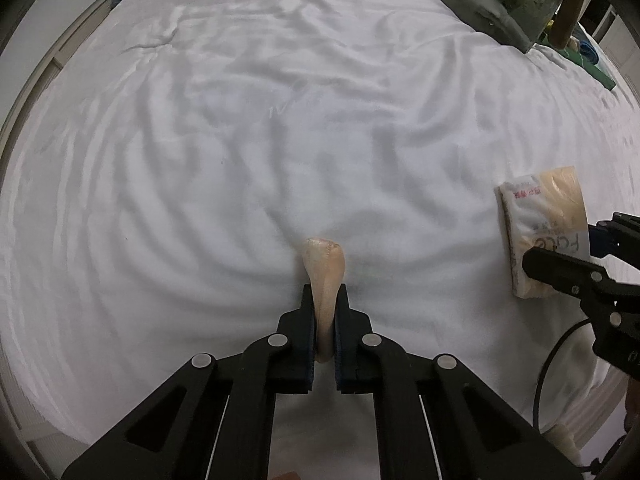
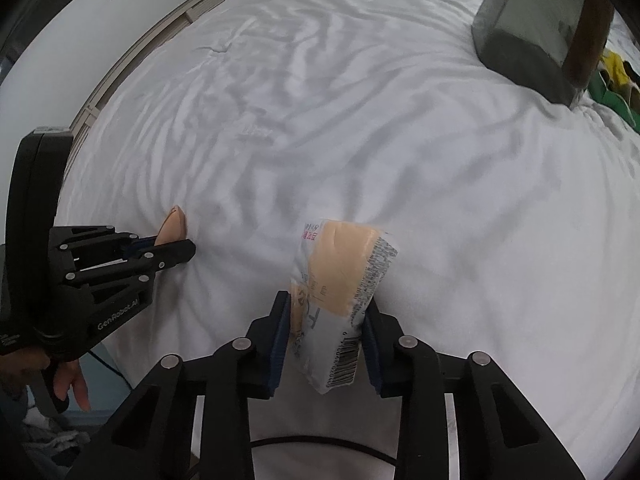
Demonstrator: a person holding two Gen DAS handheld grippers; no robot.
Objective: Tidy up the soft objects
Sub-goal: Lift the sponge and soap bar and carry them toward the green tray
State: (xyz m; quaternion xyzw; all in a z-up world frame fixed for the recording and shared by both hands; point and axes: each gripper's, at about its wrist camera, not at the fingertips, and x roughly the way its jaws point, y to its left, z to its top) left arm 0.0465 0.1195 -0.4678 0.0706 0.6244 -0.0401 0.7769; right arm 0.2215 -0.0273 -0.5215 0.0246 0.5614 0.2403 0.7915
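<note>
My left gripper (image 1: pixel 325 294) is shut on a thin beige soft pad (image 1: pixel 325 276) held edge-up just above the white bed sheet (image 1: pixel 240 120). It also shows in the right wrist view (image 2: pixel 173 226), in the left gripper (image 2: pixel 176 250). My right gripper (image 2: pixel 326 304) is shut on a tissue pack (image 2: pixel 344 284), beige and white with a barcode, held above the sheet. The pack also shows at the right of the left wrist view (image 1: pixel 546 224), with the right gripper (image 1: pixel 560 272) below it.
A grey-green fabric bin (image 1: pixel 500 0) with a brown handle stands at the far right of the bed, also in the right wrist view (image 2: pixel 536 28). Green and yellow items (image 2: pixel 616 84) lie beside it. The bed's left edge (image 2: pixel 132 80) meets a wall.
</note>
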